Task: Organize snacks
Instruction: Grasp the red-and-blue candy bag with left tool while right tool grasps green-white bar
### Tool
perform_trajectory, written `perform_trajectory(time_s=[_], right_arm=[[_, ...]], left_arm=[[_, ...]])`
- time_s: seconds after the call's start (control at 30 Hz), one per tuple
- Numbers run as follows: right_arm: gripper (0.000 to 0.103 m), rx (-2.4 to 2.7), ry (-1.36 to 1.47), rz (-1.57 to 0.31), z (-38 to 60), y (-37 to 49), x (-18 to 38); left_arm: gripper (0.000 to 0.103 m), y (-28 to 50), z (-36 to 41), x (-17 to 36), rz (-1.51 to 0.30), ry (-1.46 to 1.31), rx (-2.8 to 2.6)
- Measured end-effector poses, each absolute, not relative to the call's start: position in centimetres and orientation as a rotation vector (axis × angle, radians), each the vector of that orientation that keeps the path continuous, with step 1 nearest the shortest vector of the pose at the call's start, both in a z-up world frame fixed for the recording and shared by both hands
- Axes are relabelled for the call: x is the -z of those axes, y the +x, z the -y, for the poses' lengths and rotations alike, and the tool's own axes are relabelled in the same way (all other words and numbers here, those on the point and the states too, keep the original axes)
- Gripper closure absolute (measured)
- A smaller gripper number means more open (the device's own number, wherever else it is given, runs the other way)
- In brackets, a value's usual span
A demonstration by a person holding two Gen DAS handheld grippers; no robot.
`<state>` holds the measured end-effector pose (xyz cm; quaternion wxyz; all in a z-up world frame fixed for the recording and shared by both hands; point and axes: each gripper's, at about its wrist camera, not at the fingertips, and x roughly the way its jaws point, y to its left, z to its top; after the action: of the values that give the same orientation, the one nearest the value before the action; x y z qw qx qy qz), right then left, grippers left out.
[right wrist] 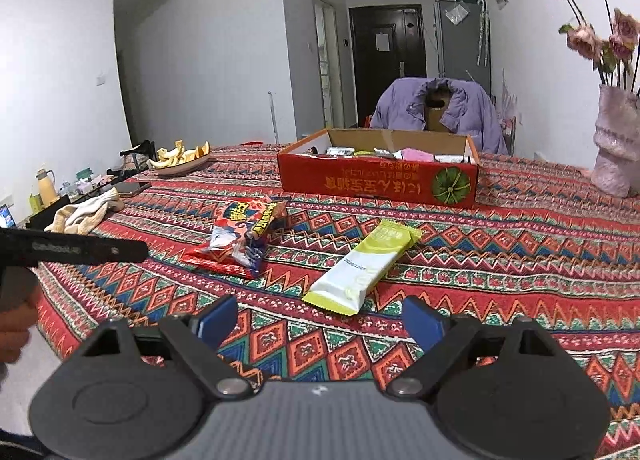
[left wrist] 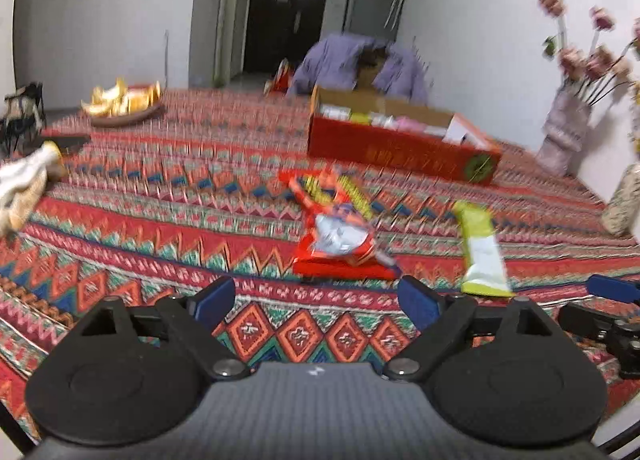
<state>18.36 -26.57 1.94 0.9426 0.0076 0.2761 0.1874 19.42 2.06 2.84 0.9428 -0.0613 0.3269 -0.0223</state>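
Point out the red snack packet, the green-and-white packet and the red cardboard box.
red snack packet (right wrist: 236, 242), right wrist view, middle of its printed face.
green-and-white packet (right wrist: 360, 266), right wrist view, centre of the wrapper.
red cardboard box (right wrist: 360, 180), right wrist view, its front wall.

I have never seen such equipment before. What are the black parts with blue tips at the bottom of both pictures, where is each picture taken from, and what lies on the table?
Those are two hand-held grippers; a person carries one in each hand. Each picture comes from a camera on one gripper, looking forward along its two fingers. The left gripper and the right gripper are both open and hold nothing.

On the patterned tablecloth lie two loose snacks: a red snack packet and a green and white snack bar. Behind them stands an open red box with more snacks inside. At the far left is a dish, its contents unclear, and at the right a vase of flowers.
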Motion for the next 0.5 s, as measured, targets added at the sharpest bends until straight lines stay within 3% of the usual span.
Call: perform_trajectory(time_s=[0.37, 0.5], right_arm=[[0.019, -0.318, 0.116, -0.664, 25.9, 27.3, 2.1], [0.031, -0.309, 0.146, -0.682, 25.3, 30.5, 2.6]], left_arm=[[0.014, 30.1, 0.7, 0.4, -0.734, -0.060, 0.084], [0.033, 32.1, 1.7, 1.5, -0.732, 0.000, 0.086]])
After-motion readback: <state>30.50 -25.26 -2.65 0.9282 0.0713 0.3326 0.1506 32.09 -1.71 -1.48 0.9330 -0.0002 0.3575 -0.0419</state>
